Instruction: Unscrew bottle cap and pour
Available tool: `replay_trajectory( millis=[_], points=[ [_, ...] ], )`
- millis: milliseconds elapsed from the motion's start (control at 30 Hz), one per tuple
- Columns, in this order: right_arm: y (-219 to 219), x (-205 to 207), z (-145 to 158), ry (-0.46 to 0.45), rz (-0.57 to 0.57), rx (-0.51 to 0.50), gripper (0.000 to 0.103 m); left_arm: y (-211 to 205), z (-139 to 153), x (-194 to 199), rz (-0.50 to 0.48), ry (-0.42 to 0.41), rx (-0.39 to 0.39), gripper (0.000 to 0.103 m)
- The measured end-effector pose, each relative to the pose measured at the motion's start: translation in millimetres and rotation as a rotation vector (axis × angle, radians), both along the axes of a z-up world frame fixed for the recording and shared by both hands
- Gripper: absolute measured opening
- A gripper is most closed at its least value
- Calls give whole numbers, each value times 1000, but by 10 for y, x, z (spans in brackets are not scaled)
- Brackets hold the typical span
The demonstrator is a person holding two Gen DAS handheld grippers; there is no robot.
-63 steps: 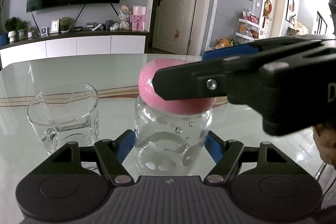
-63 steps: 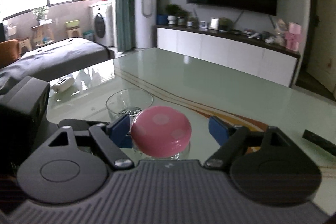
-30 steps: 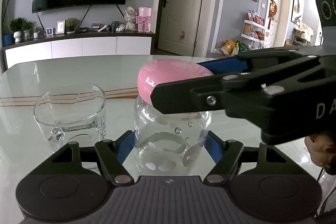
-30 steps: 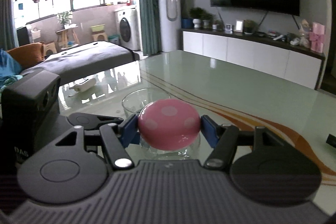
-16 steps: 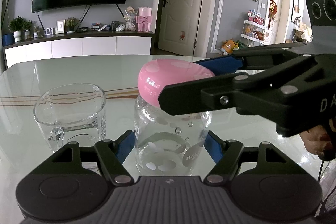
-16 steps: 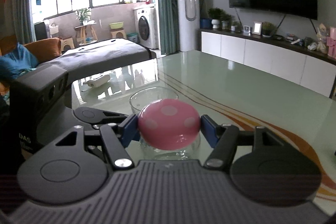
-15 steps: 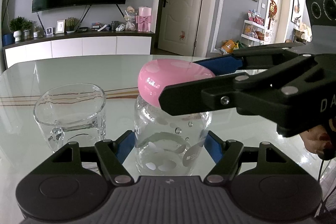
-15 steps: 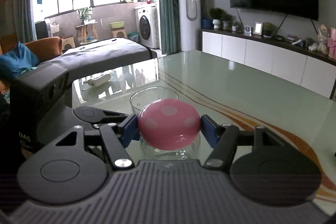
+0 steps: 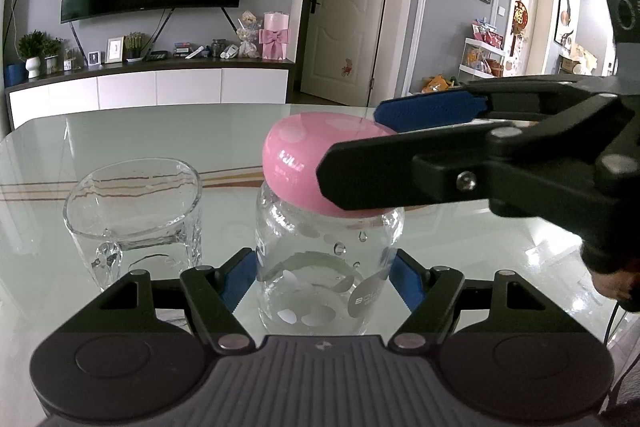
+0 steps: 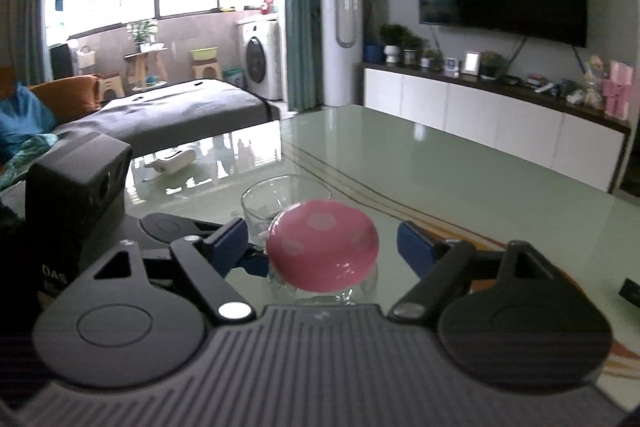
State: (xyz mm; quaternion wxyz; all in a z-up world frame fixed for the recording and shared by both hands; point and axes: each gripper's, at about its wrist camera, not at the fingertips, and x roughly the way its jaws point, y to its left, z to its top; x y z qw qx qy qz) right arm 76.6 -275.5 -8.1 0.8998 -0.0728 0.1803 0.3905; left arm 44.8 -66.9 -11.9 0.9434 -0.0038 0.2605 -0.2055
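The left tool clamps the clear bottle standing on the desk, right of the empty glass. The right tool stands open, pads flanking the pink cap without gripping. The cap looks still seated, so unscrewing and pouring remain.

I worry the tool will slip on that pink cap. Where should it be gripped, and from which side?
Grip the pink cap at its widest band, pads on opposite sides, coming in level, as the right tool sits open around it. The smooth domed top slopes away; the widest band is steepest. The left tool clamps the bottle below.
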Motion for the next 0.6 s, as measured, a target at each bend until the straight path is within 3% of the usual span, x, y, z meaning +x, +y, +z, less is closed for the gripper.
replay_trajectory(
  millis=[167, 267, 600],
  points=[
    [163, -125, -21, -18, -133, -42, 83, -7, -3, 3, 0, 2, -2, 76],
    [246, -162, -74, -16, -196, -53, 77, -4, -6, 11, 0, 2, -2, 76],
    [363, -182, -216, -33, -270, -75, 68, 11, -22, 4, -1, 4, -4, 76]
  ],
)
